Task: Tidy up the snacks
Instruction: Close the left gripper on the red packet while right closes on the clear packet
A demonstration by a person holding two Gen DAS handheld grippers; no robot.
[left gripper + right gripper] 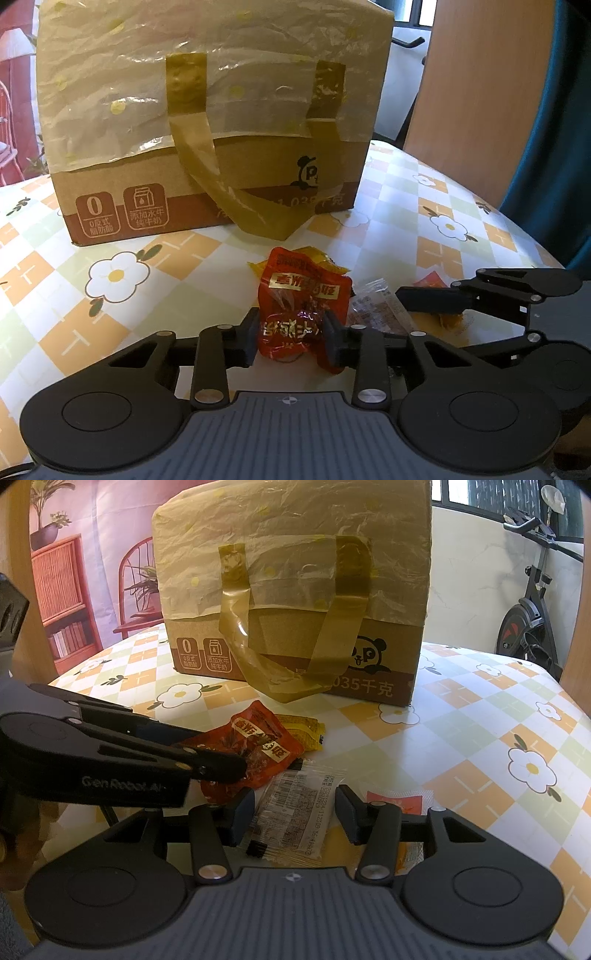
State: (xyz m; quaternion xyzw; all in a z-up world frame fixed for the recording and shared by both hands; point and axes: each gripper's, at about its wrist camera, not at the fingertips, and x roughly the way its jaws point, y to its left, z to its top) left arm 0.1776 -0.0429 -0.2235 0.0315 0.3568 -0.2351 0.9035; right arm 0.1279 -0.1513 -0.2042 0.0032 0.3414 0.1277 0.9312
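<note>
Left tool [290,334] clenched on red snack packet [303,295], right tool [295,818] parted around barcoded clear packet [295,812], "GenRobot.AI" lettering.

Your bench [480,716], draped in a checked cloth with white daisies, carries the tall brown cardboard box [295,590] at the back, and in front of it you have red [258,746], yellow [301,729] and clear [295,808] snack packets lying clustered together.
</note>
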